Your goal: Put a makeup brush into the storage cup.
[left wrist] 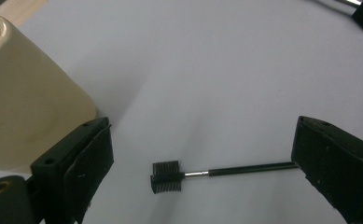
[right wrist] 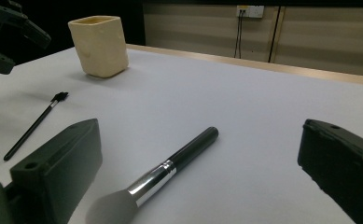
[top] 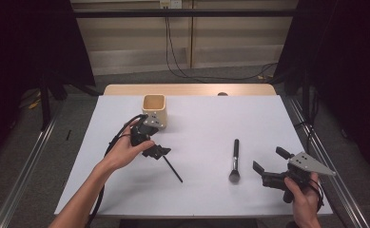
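A cream square cup stands at the back left of the white table. Just in front of it my left gripper hovers open over the head end of a thin black comb brush. In the left gripper view that brush lies flat between the wide-apart jaws of the left gripper, with the cup close at the left. A black powder brush lies right of centre. My right gripper stands open to its right, and the powder brush lies between and ahead of the right gripper's jaws.
The right gripper view also shows the cup, the thin brush and the left gripper at far left. Metal rails run along both sides of the table. Cables hang by the back wall.
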Demonstrator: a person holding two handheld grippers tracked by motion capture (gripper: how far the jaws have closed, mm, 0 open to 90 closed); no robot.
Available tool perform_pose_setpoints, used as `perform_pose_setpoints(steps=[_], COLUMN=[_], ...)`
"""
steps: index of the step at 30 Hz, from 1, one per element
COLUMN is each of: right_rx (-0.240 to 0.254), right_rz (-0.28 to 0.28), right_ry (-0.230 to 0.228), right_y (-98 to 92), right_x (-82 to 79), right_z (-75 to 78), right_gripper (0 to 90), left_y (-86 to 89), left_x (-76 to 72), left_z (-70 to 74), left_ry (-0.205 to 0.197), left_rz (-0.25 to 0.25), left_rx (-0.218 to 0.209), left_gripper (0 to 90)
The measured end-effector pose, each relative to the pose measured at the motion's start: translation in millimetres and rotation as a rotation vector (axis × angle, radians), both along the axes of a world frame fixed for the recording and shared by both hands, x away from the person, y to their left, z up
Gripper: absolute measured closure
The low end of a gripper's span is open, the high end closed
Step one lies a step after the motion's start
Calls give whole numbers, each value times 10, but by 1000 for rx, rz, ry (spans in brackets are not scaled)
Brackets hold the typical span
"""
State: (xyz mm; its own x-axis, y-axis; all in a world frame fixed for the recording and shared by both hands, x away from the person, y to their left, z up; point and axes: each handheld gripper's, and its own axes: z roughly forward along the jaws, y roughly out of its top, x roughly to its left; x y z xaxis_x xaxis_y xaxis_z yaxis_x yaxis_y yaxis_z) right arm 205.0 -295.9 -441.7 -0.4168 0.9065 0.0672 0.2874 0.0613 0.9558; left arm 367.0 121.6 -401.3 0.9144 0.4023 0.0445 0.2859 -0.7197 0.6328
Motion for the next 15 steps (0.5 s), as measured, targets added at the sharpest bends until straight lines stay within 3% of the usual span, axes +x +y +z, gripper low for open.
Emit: perform_pose_setpoints(steps=[3, 6, 12, 15], right_rx=[1, 1, -3, -5], right_rz=[1, 2, 4, 7], right_ry=[1, 4, 5, 6], right_y=[6, 10, 4, 5], right_x=[0, 2, 2, 2], right_z=[0, 0, -3, -4], right_gripper=[0, 0, 0, 0], left_y=[-25, -41, -78, -98], left_x=[-4, 21, 55, 67], left_z=[-3, 10, 6, 2], left_ry=[0, 16, 39, 33], left_rz=[-26, -45, -106, -123], left_rx=[47, 64, 138, 160], left_gripper=[53, 54, 56, 56])
